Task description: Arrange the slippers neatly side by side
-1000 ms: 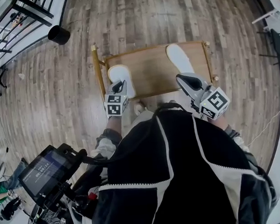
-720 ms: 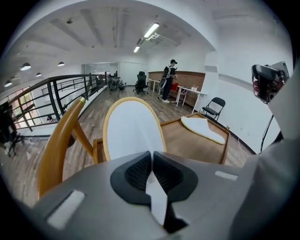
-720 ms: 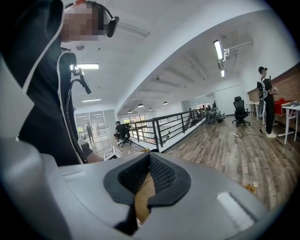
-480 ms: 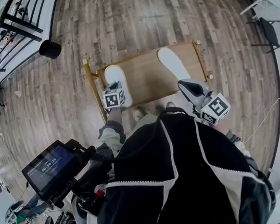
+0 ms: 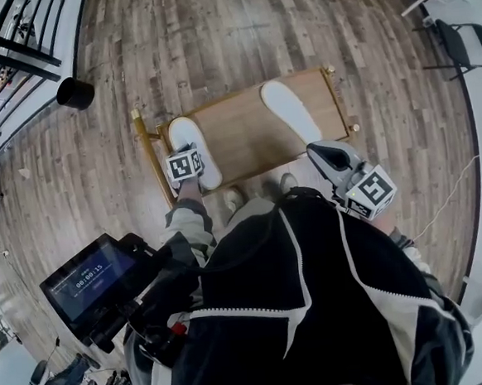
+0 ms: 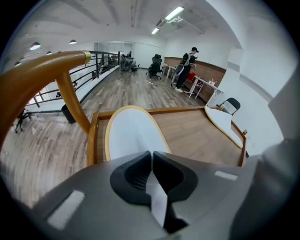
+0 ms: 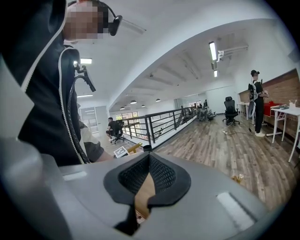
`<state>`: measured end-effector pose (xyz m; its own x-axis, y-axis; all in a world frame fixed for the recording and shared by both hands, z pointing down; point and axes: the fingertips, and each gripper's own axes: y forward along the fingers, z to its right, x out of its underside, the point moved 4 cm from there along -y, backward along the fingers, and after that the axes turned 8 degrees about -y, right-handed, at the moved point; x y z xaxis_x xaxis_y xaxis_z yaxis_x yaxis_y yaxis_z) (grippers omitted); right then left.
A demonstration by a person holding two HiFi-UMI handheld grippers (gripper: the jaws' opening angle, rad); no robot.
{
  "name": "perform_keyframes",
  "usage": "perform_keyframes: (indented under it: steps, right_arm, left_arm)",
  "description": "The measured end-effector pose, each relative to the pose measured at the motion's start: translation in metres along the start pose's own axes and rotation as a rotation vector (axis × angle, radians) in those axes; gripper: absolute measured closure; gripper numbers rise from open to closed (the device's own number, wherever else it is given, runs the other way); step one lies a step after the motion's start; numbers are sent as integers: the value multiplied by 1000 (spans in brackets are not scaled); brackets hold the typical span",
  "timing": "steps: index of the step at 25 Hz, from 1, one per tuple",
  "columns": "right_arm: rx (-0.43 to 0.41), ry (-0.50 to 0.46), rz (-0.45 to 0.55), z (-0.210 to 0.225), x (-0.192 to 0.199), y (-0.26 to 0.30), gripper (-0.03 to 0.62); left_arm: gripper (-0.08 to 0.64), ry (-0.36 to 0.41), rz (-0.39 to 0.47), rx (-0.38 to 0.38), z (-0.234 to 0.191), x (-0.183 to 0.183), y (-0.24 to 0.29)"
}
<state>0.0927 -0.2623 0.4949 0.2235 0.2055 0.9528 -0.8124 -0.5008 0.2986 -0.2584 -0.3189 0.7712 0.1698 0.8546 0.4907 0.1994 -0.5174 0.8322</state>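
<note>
Left gripper: hovering low over the near-left corner of the wooden table, with its jaws closing together at the tips and pointing along the left slipper.
Left grip: the tips are sitting right over that slipper's near end. Whether they are pinching its edge cannot be told.
Right gripper: hanging beside the person's torso, just off the table's near-right corner. Its jaws are clenching on nothing and facing out across the room.
Left slipper: lying flat, white with a pale yellow rim, along the table's left side and just beside the golden post of the frame.
Right slipper: lying flat on the far-right part of the table and slanting across it, well apart from the left slipper, with bare wood between the two.
Alignment: the slippers are pointing in different directions — one along the left edge, the other angling toward the right rail.
Table: standing on a wood floor, with the person's dark jacket filling the lower part of the head view.
Surroundings: a black bin is standing on the floor to the table's far left, and a screen is glowing at the person's left side.
Background: another person is standing by desks far across the room.
</note>
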Motion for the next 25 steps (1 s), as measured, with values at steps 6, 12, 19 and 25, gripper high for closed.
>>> perform_keyframes:
  steps: [6, 12, 19, 25]
  right_arm:
    - [3, 6, -10, -6, -1, -5, 588]
    - [0, -3, -10, -7, -1, -4, 588]
    - [-2, -6, 0, -7, -2, -1, 588]
    - [-10, -5, 14, 4, -3, 2, 588]
  left_arm:
    - [531, -32, 13, 2, -3, -1, -1]
    - [531, -70, -17, 10, -6, -3, 2]
    - [523, -101, -27, 15, -12, -5, 6]
    - [415, -212, 20, 43, -11, -16, 3]
